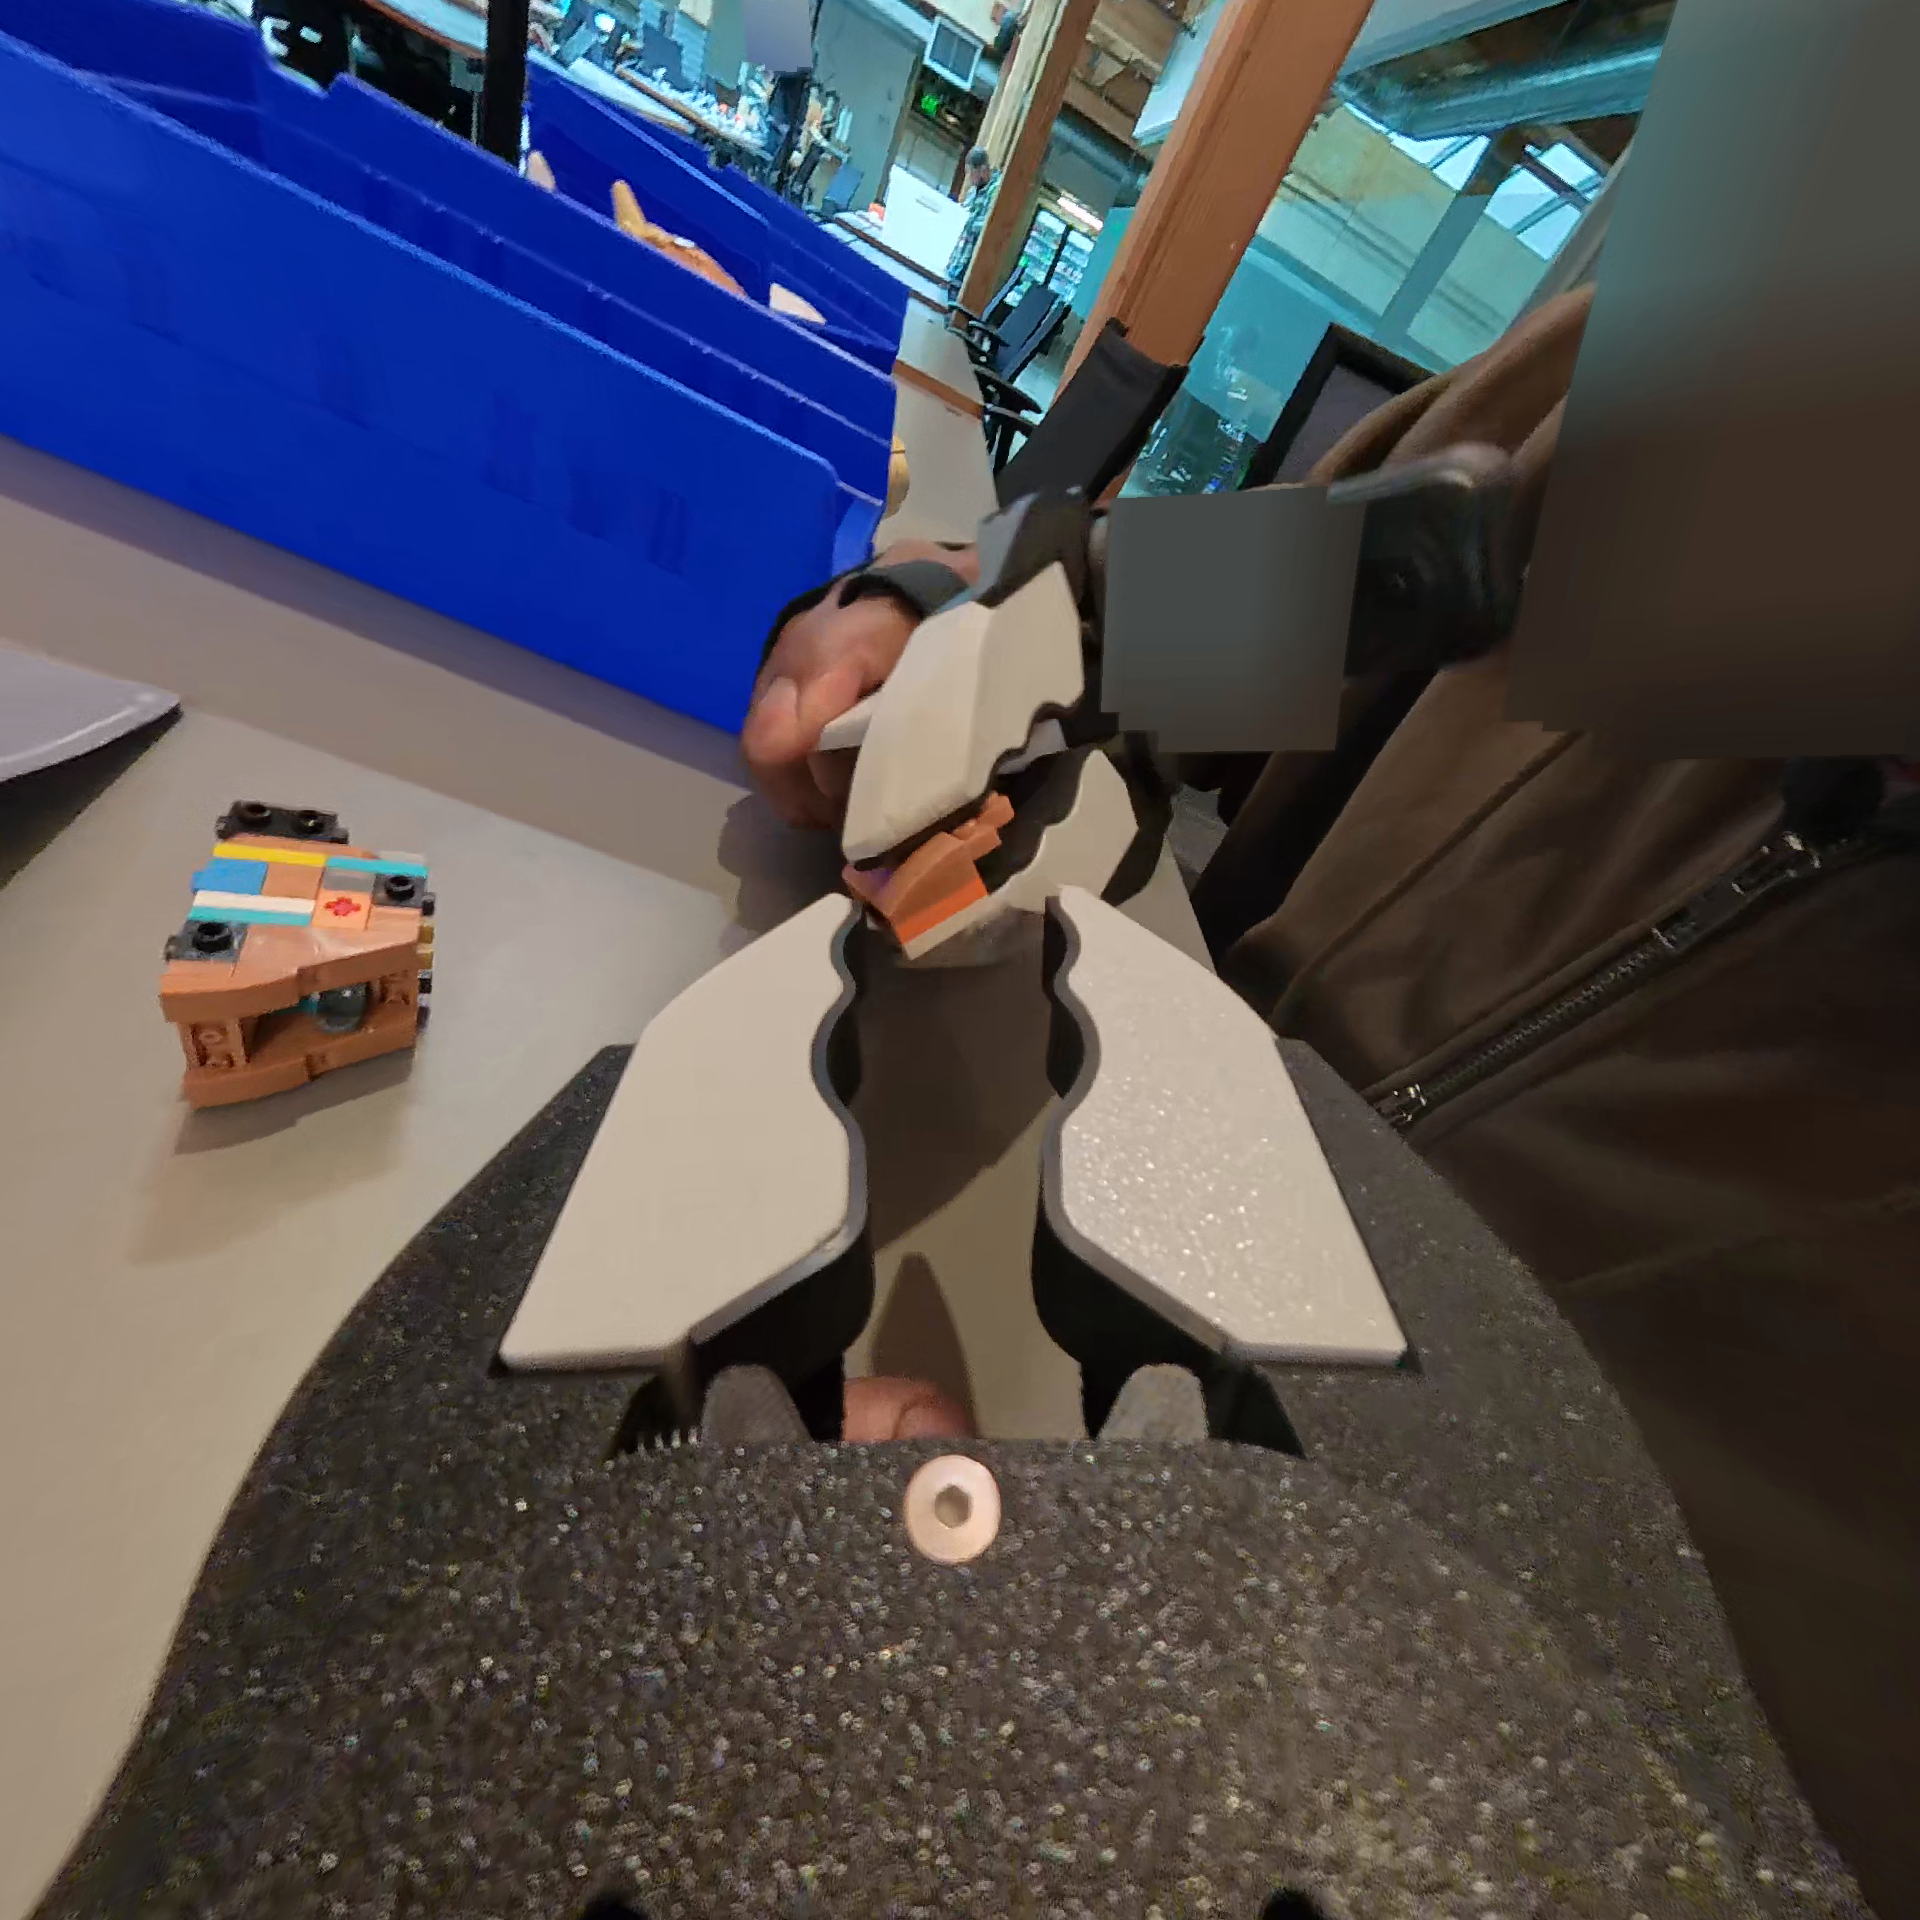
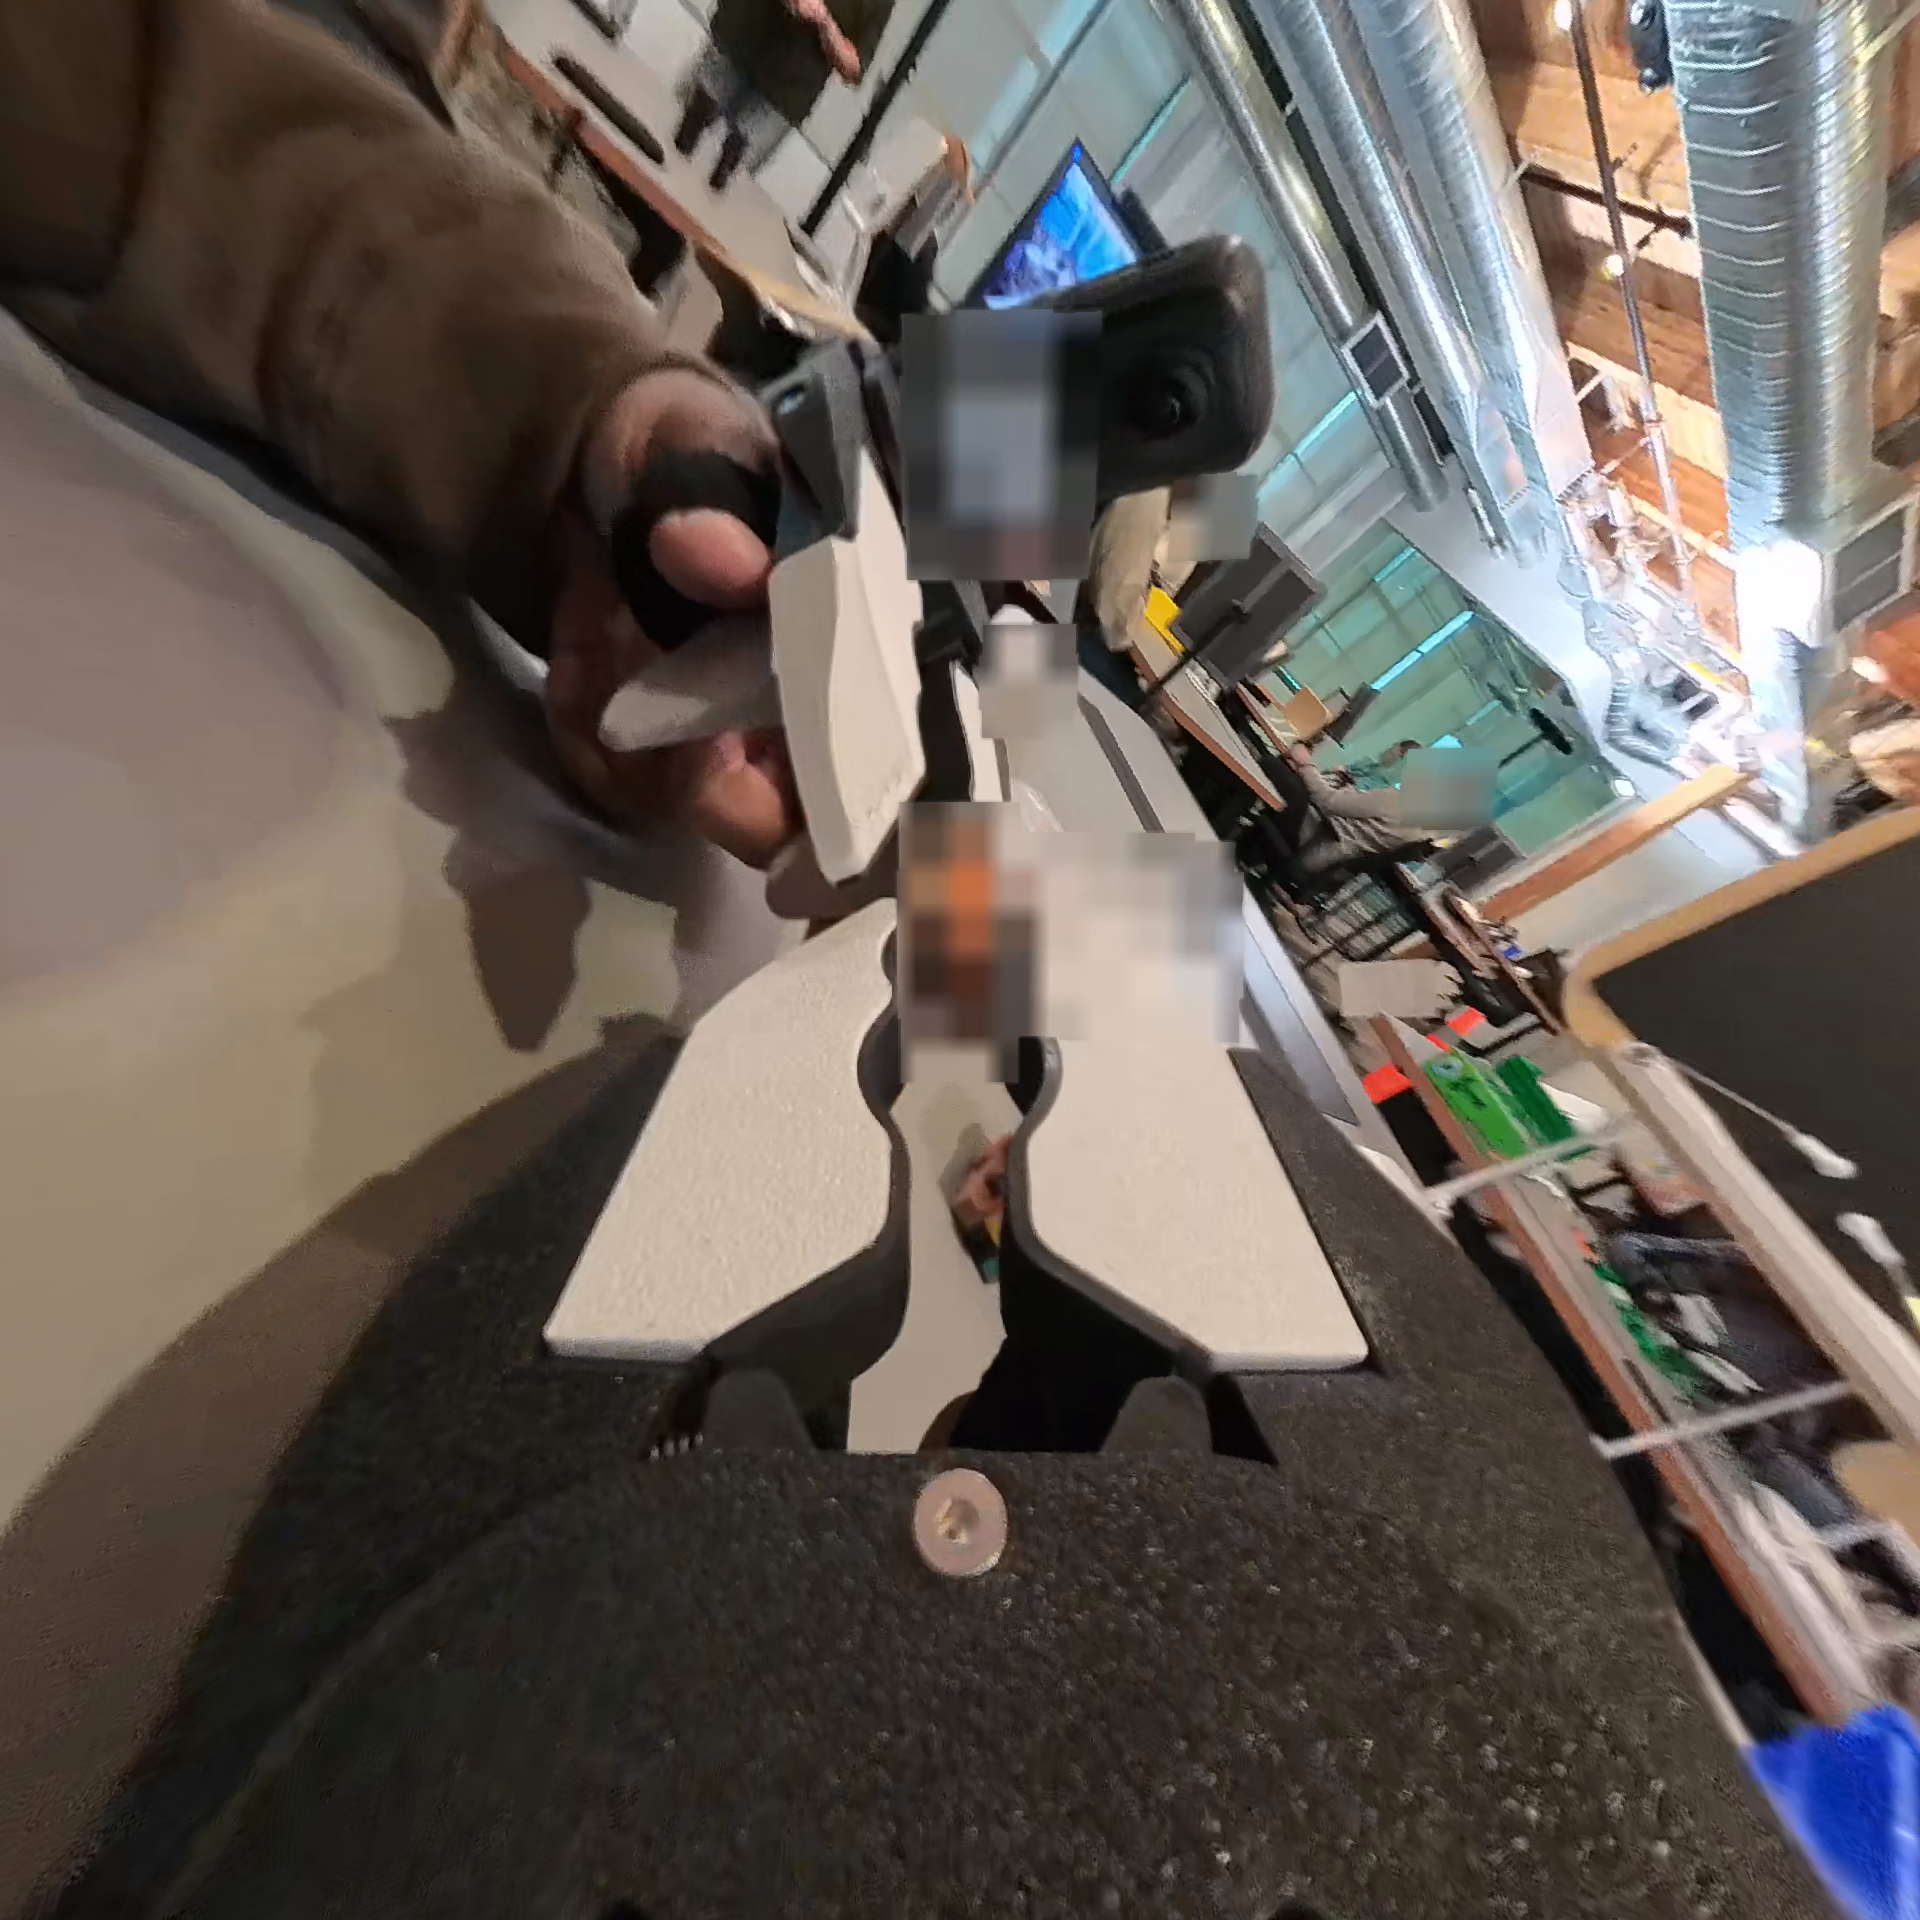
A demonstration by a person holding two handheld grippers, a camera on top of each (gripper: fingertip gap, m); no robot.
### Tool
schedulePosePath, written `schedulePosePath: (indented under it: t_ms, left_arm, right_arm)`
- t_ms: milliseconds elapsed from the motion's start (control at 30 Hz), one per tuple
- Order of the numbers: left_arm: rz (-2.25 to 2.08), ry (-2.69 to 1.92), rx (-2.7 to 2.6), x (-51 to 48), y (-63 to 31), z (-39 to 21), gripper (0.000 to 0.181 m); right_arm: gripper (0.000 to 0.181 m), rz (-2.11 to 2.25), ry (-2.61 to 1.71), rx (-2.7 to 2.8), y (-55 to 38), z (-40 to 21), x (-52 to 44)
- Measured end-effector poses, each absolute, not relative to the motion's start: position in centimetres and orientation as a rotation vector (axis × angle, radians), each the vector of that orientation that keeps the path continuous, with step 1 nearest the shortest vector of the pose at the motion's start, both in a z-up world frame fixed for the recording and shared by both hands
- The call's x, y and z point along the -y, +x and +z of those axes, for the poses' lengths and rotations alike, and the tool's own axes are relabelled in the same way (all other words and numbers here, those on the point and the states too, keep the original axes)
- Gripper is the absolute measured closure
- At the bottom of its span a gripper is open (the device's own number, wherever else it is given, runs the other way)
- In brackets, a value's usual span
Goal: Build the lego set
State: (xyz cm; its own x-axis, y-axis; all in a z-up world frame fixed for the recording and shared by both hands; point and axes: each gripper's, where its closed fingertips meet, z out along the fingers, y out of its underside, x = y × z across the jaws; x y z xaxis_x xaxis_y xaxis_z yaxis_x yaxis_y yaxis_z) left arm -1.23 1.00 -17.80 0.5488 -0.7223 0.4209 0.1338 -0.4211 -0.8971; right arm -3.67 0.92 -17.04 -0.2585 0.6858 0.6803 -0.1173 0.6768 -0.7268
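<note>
Blue storage bins (image 1: pixel 416 343) fill the upper left above the grey worktop (image 1: pixel 125 1195). At left centre on the worktop sits a brown lego build (image 1: pixel 296 951) with coloured tiles on top. The left gripper (image 1: pixel 951 909) has its jaws open at centre. Just above them, the right gripper (image 1: pixel 940 868) has its jaws clamped on a small brown-and-orange lego piece (image 1: pixel 935 883).

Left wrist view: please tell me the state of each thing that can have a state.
left gripper: open, fingertips either side of the small piece
right gripper: shut on small brown and orange lego piece, held above the table
brown lego build: partly built, resting on the grey table, untouched
blue bins: open-topped
</note>
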Motion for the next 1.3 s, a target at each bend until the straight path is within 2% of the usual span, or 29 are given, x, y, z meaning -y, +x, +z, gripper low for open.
schedulePosePath:
  t_ms: [200,500,633,733,1033,1300]
  left_arm:
    - [-1.011,-1.819,-0.440,-1.6,-1.5,-18.5,0.149]
    - [-0.872,-1.809,-0.502,-1.8,-1.7,-18.8,0.155]
    - [-0.826,-1.752,-0.536,-1.6,-1.9,-18.2,0.155]
    - [-0.745,-1.729,-0.574,-1.3,-2.4,-18.1,0.155]
    - [-0.215,-1.885,-0.781,0.2,-8.1,-21.1,0.155]
    - [-0.186,-2.105,-0.839,1.4,-10.3,-25.1,0.154]
  right_arm:
    - [0.168,0.583,-0.374,1.675,-4.2,-18.1,-1.0]
    - [0.166,0.548,-0.352,1.664,-4.4,-18.3,-0.9]
    - [0.143,0.592,-0.443,1.672,-4.7,-18.3,-1.4]
    - [0.135,0.645,-0.510,1.668,-4.6,-18.1,-1.9]
    - [0.141,0.766,-0.642,1.725,-4.3,-19.2,-2.0]
    - [0.150,0.818,-0.730,1.737,-4.5,-19.6,-2.8]
